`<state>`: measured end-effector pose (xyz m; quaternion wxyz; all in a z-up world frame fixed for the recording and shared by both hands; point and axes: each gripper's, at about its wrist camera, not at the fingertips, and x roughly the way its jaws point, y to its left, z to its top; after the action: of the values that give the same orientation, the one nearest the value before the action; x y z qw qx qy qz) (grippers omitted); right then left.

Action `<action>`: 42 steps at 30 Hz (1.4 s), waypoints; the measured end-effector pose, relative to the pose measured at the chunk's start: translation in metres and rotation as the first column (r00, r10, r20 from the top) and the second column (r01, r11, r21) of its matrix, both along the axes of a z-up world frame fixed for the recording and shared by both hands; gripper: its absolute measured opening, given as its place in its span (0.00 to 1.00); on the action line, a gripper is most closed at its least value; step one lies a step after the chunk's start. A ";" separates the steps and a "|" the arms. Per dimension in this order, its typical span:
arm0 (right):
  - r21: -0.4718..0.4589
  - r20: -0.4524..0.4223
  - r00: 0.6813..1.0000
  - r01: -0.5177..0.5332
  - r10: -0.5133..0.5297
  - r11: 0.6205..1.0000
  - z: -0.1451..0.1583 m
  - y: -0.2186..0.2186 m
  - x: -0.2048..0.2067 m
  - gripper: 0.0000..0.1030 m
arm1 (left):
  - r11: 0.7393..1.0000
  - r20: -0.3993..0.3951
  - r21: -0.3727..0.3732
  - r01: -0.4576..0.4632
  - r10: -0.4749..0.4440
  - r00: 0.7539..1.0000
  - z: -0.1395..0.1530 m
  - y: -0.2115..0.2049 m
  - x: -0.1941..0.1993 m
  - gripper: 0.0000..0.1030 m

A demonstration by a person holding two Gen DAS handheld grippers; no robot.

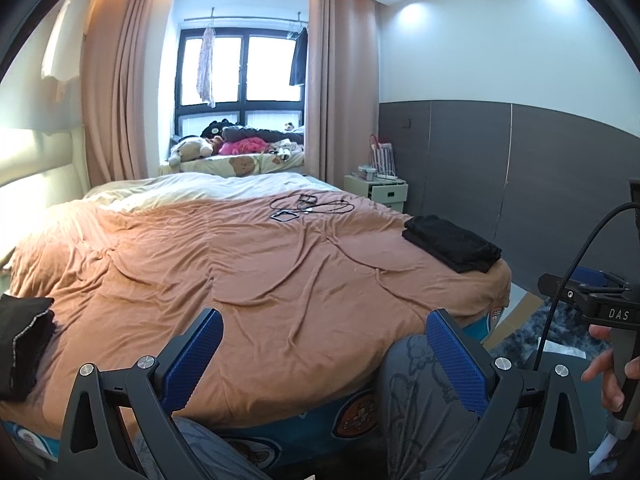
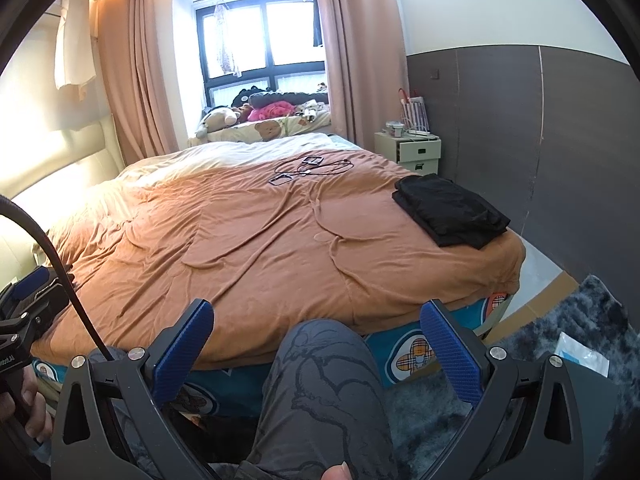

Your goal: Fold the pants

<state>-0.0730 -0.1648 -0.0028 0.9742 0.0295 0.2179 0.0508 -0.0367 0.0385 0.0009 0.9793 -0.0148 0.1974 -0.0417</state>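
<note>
Folded black pants [image 1: 452, 243] lie at the right edge of the bed, on the orange-brown blanket [image 1: 240, 264]; they also show in the right wrist view [image 2: 450, 210]. More dark clothing [image 1: 22, 344] sits at the bed's left edge in the left wrist view. My left gripper [image 1: 326, 354] is open and empty, held low at the near edge of the bed. My right gripper [image 2: 318, 344] is open and empty, above the person's knee [image 2: 320, 364] at the foot of the bed.
Black cables and small square frames [image 1: 304, 206] lie on the far part of the blanket. A white nightstand [image 2: 408, 150] stands by the dark wall panel. A grey rug [image 2: 560, 340] covers the floor at right. Stuffed toys [image 1: 192, 148] are on the window ledge.
</note>
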 end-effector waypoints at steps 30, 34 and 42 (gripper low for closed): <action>-0.049 0.002 1.000 -0.003 0.003 0.999 -0.002 0.010 -0.002 1.00 | 1.000 0.003 -0.001 0.031 -0.031 1.000 -0.001 -0.005 -0.005 1.00; -0.053 0.007 1.000 -0.004 0.004 0.999 -0.001 0.009 -0.003 1.00 | 1.000 0.000 -0.004 0.023 -0.023 1.000 -0.001 -0.004 -0.005 1.00; -0.061 0.008 1.000 -0.006 0.006 0.998 -0.002 0.008 -0.004 1.00 | 1.000 -0.008 -0.009 0.003 -0.003 1.000 -0.002 -0.003 -0.004 1.00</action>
<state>-0.0770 -0.1567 -0.0048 0.9753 -0.0009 0.2156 0.0473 -0.0408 0.0358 -0.0011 0.9784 -0.0190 0.2013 -0.0439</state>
